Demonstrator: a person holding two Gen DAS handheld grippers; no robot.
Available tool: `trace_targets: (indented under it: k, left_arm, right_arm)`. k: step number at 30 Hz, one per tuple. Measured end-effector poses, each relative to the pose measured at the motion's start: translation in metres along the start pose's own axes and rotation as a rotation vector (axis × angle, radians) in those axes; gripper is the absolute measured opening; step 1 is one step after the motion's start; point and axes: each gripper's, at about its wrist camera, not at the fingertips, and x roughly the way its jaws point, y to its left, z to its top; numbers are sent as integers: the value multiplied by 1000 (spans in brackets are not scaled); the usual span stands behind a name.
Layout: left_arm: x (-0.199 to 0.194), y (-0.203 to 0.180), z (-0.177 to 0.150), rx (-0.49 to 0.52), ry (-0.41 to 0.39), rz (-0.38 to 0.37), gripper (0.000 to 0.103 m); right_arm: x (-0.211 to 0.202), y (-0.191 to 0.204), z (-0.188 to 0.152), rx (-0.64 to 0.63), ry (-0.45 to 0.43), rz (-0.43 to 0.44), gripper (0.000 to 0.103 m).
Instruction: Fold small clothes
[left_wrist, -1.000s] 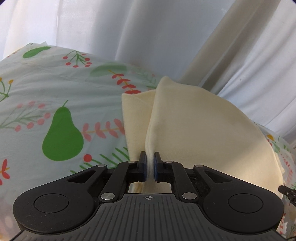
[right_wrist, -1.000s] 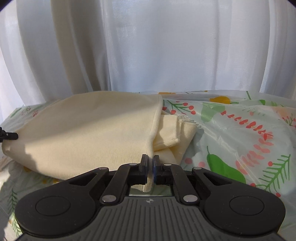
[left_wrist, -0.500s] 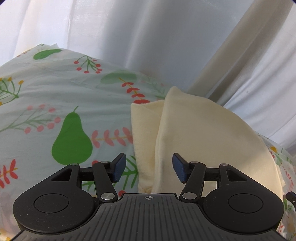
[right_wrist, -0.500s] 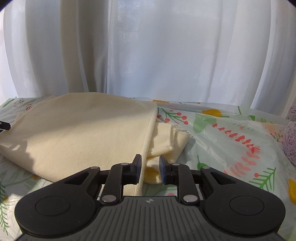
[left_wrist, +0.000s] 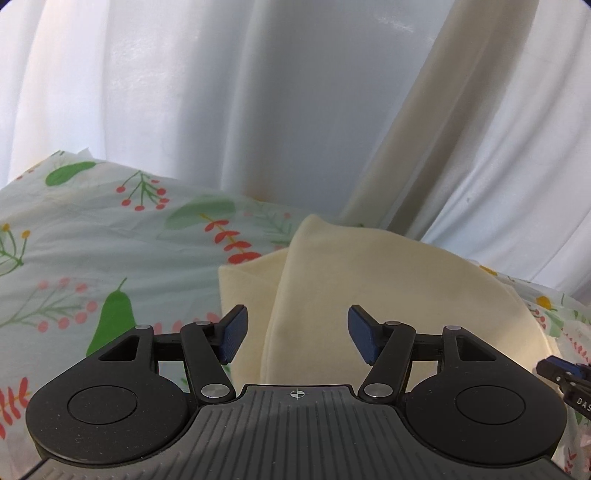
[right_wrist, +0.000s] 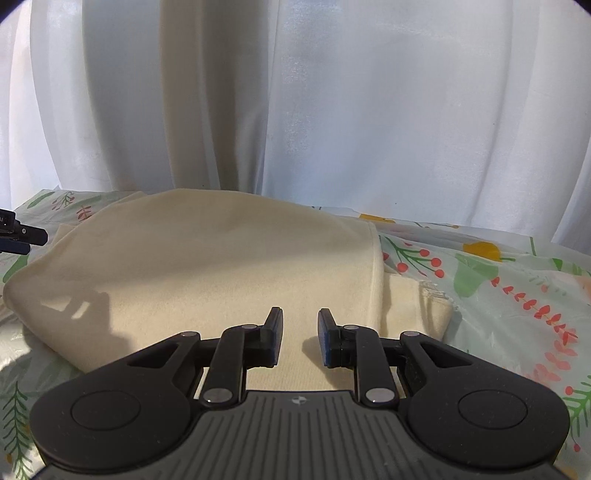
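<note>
Cream garment (left_wrist: 388, 295) folded | fruit-print cloth (left_wrist: 92, 251) beneath | white curtain (right_wrist: 332, 110) behind

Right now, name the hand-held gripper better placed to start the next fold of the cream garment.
Probably left. The left hand-held gripper is open wide astride the cream garment at its folded edge. The right hand-held gripper is open narrowly over flat cloth, its edge off to the side.

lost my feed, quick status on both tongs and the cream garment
Left tongs open, just widened, nothing gripped. Right tongs open a little, nothing gripped. Cream garment folded over, lying loose on the fruit-print cloth. Nothing in the way.
</note>
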Motion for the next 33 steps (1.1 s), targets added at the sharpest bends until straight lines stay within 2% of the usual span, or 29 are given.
trace_targets:
  k: [3,5,7,8,10,11,14,18,20,21,25,28,29,31,32,33]
  left_arm:
    - [21,-17,6,48,16,-43,69]
    - [41,-24,6,71,48,-38,71]
    - [56,-21,4,53,80,15,70]
    - [60,-17,3,32,91,44,70]
    - [54,-7,2,-14,71,107,75]
    - [49,2,1,-38,61,107,78]
    - [33,25,0,-73,49,72,88]
    - [28,53,-3,-139,136,15,88]
    - [31,65,-7,-214,178,-27,79]
    - [31,69,-8,-234,178,-44,79]
    - [37,77,-9,-293,207,-135,56]
    - [42,80,-10,-315,211,-171,53]
    - [44,80,-10,-321,215,-170,42]
    - [46,83,-10,-339,228,-178,32]
    - [47,85,-10,-348,232,-190,22]
    - [47,85,-10,-350,231,-195,21]
  right_arm:
    - [29,11,17,11,-1,35,19]
    - [50,16,25,14,6,30,19]
    - [71,18,27,-6,28,-18,18]
    - [76,15,27,-5,6,-38,17]
    - [80,6,29,16,1,-93,17]
    - [78,1,29,41,-4,-105,17]
    - [58,-10,24,69,-21,-65,21]
    - [24,-8,5,78,-25,20,33]
    - [12,-4,-5,100,-18,44,33]
    - [7,-2,-10,107,-17,46,33]
    - [-8,7,-23,96,-22,35,32]
    - [-15,6,-25,98,-23,39,32]
    - [-16,5,-25,102,-24,41,32]
    - [-17,5,-23,103,-26,37,32]
    - [-17,4,-23,103,-25,33,30]
    - [-17,3,-23,103,-23,32,27]
